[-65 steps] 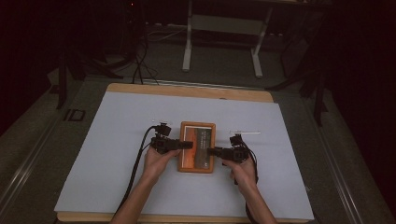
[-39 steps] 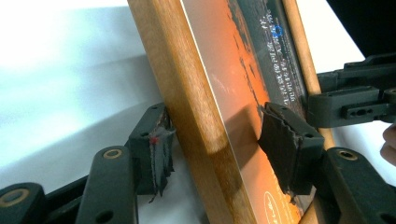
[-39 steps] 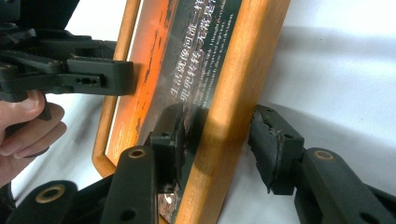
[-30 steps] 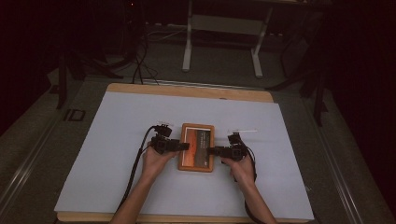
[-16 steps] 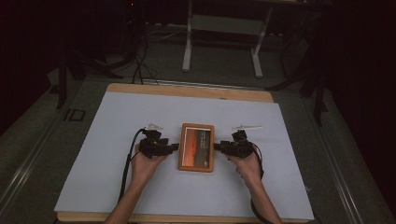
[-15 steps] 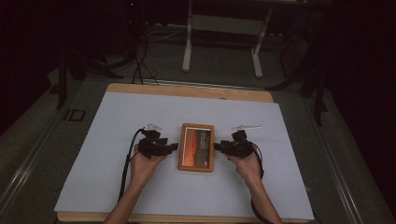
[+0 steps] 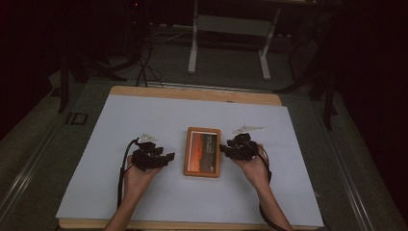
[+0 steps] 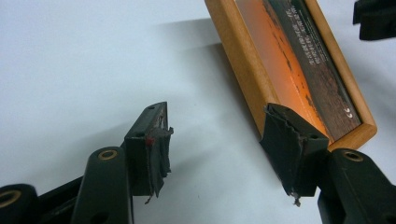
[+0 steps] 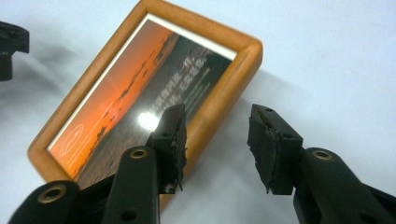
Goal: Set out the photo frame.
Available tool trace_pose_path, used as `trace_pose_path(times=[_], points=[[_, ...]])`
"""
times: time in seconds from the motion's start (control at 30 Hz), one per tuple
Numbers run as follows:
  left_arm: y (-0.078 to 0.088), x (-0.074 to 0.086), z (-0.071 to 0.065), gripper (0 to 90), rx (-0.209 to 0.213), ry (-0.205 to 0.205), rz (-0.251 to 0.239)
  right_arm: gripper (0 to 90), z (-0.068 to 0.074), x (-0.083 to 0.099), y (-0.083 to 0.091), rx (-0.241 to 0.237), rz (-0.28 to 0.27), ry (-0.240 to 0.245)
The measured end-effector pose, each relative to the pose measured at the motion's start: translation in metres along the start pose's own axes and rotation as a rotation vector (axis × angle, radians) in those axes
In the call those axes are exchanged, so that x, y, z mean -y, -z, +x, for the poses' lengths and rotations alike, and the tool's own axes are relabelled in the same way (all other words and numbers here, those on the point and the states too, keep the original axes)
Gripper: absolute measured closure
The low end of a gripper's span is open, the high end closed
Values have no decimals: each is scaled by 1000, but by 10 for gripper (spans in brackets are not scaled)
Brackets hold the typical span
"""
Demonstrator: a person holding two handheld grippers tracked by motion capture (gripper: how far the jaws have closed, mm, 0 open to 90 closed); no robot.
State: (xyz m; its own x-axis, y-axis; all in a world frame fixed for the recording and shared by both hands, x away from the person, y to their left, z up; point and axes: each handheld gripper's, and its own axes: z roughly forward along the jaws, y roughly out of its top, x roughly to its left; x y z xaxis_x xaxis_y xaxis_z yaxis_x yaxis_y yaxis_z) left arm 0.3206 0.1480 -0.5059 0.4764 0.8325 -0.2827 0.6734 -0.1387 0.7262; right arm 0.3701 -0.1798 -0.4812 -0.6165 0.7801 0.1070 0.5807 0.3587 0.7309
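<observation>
A wooden picture frame with an orange sunset print lies flat on the white table cover. My left gripper hovers a short way to its left, apart from it and open. In the left gripper view its jaws hold nothing, and the frame's near corner lies beyond the right jaw. My right gripper hangs at the frame's right edge, open. Its jaws have just been closing a little. They straddle the frame's rim from above without pressing on it.
The table has a wooden border around the white cover, with bare cover on all sides of the frame. A metal stand and cables are on the floor behind the table. A cable trails from each gripper along the forearms.
Both grippers have drawn back from the frame. The left one moved left, away from it. The right one backed to its right edge and rose slightly. The frame stays flat.
</observation>
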Motion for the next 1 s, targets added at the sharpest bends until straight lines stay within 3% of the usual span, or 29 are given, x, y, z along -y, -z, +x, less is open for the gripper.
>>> trace_pose_path(times=[0.2,0.33,0.5,0.7,1.0], points=[[1,0,-2,420,13,0,-9,711,1,-13,-5,-1,-3,45],[4,-1,-5,421,32,8,-24,896,6,-25,-15,21,-27,116],[4,-1,-8,414,45,8,-21,897,6,-36,-29,30,-14,117],[-4,1,-11,417,59,-4,6,896,2,-37,-37,49,-8,94],[-13,4,-18,441,93,-22,40,896,2,-36,-44,54,6,103]])
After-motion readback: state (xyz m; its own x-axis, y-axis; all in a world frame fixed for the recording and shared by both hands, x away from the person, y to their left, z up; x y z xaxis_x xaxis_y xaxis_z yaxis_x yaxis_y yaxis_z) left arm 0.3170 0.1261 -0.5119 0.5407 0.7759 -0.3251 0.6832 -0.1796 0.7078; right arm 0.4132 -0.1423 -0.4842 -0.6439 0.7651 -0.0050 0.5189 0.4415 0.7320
